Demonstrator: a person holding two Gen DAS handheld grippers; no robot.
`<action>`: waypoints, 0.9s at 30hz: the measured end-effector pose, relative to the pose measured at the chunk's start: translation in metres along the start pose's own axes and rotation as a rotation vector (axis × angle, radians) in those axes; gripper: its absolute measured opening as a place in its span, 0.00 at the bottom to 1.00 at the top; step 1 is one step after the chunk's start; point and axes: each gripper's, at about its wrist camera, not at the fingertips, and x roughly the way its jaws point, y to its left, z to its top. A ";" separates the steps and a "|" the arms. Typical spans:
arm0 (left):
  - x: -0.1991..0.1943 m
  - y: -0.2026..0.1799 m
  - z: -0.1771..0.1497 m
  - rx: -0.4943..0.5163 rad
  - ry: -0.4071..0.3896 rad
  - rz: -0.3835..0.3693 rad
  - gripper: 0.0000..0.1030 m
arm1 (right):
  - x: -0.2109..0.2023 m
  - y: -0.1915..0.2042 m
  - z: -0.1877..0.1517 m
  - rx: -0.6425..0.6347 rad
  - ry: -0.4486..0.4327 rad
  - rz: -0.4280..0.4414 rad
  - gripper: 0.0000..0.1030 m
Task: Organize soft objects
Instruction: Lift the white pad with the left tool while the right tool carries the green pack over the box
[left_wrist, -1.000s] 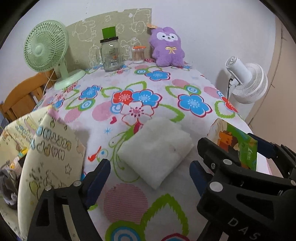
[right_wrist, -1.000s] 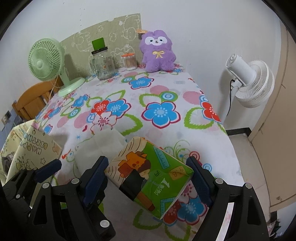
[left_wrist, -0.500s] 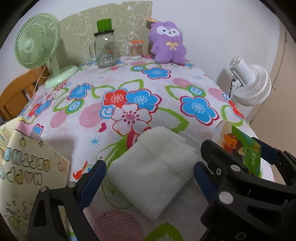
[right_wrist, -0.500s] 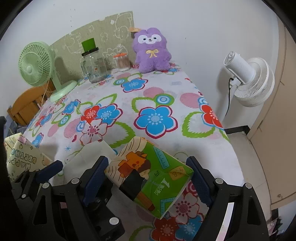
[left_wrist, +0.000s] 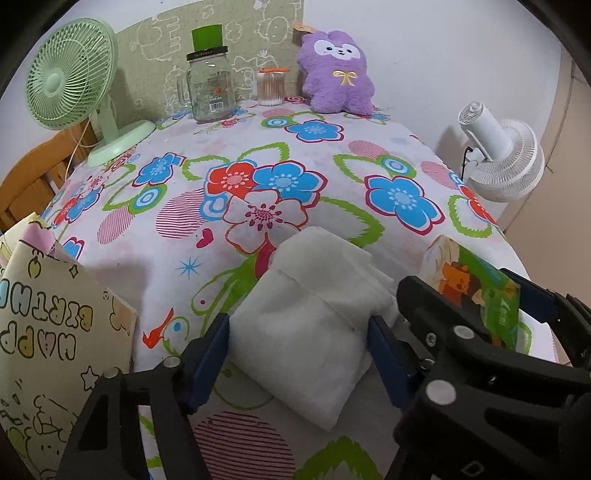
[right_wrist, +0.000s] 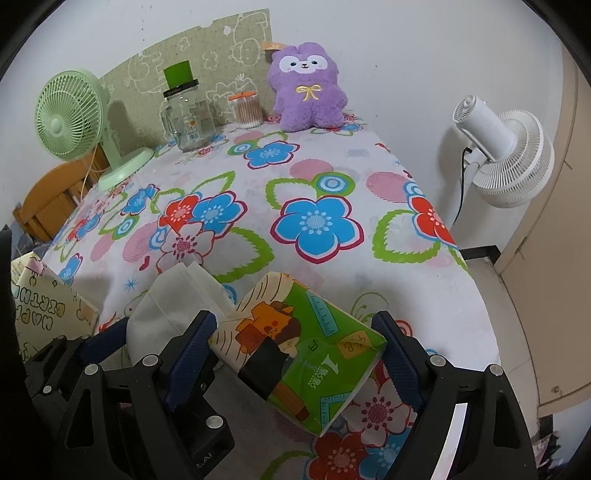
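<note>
A white folded soft pad (left_wrist: 310, 317) lies on the flowered tablecloth (left_wrist: 258, 173). My left gripper (left_wrist: 299, 354) has its blue pads against both sides of the pad's near end. My right gripper (right_wrist: 295, 362) is shut on a green and orange tissue pack (right_wrist: 306, 354), held just right of the pad (right_wrist: 173, 302); the pack also shows in the left wrist view (left_wrist: 476, 291). A purple plush toy (left_wrist: 336, 74) sits upright at the table's far edge (right_wrist: 306, 96).
A green desk fan (left_wrist: 74, 85), a glass jar with a green lid (left_wrist: 208, 85) and a cotton swab pot (left_wrist: 271, 86) stand at the back. A birthday gift bag (left_wrist: 48, 332) stands at the left. A white fan (right_wrist: 506, 155) stands beyond the table's right edge.
My left gripper moved forward over the white pad and closed in onto its sides. My right gripper kept hold of the tissue pack and shifted slightly forward.
</note>
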 end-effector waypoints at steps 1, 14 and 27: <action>-0.001 -0.001 -0.001 0.001 0.001 0.000 0.70 | 0.000 0.000 -0.001 0.001 0.001 0.002 0.85; -0.021 0.000 -0.013 -0.001 0.003 -0.010 0.62 | -0.017 0.009 -0.010 -0.012 -0.015 0.020 0.85; -0.058 -0.001 -0.024 0.005 -0.055 -0.013 0.62 | -0.055 0.018 -0.019 -0.015 -0.075 0.022 0.85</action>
